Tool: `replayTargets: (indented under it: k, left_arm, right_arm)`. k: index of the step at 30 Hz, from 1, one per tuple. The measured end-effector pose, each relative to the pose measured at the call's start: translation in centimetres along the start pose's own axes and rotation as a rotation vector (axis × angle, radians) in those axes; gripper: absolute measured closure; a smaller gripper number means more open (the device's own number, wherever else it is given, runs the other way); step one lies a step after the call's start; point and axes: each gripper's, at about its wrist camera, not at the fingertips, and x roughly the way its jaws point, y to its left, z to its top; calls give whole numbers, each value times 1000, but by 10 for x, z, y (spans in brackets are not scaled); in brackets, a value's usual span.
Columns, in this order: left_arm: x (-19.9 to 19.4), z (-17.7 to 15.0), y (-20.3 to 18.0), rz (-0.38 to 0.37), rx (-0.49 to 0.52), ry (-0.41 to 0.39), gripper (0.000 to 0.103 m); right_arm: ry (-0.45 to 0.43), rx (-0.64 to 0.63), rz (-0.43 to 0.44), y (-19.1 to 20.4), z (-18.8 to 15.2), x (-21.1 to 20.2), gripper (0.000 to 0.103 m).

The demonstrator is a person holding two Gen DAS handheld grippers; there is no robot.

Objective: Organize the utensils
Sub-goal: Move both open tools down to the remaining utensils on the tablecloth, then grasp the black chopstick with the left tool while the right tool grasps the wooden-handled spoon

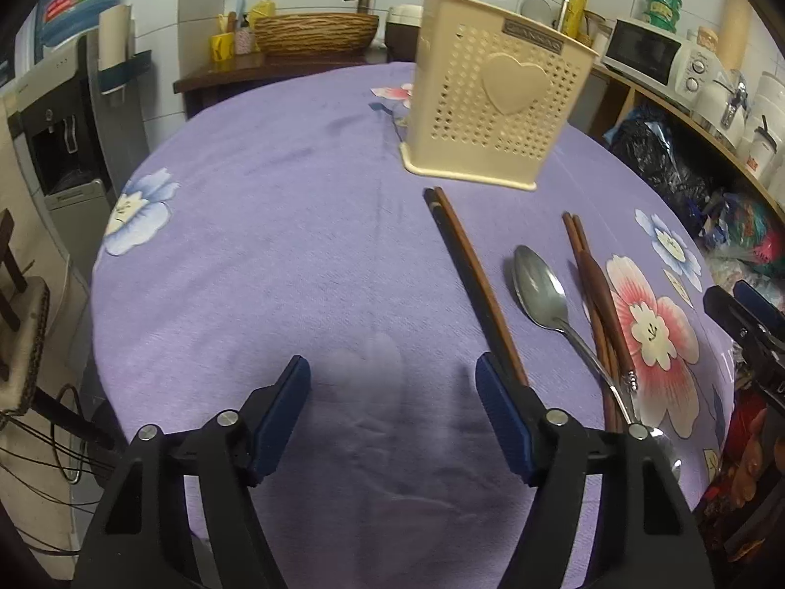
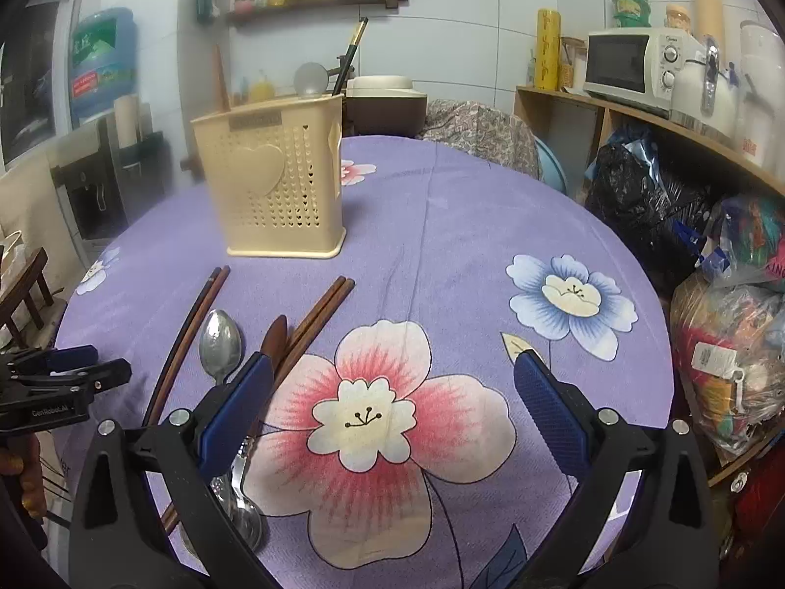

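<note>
A cream perforated utensil holder with a heart on its front stands upright on the purple floral tablecloth; a few sticks rise out of it. In front of it lie a pair of brown chopsticks, a metal spoon and a second brown chopstick pair beside a wooden spoon. My left gripper is open, just left of the first chopsticks. My right gripper is open over a pink flower print, right of the utensils.
A second metal spoon bowl lies near the table's front edge. Behind the table stand a woven basket, a microwave on a wooden shelf, and filled bags at the right. A water dispenser stands at the left.
</note>
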Motion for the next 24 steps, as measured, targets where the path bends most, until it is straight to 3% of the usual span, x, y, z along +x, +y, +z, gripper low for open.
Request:
replayTargets:
  k: [15, 24]
  left_arm:
    - [12, 6, -28, 18, 81, 8, 47]
    - [17, 11, -33, 33, 107, 27, 48]
  right_arm:
    - [10, 3, 16, 5, -1, -1, 6]
    - [27, 13, 26, 8, -1, 3, 6]
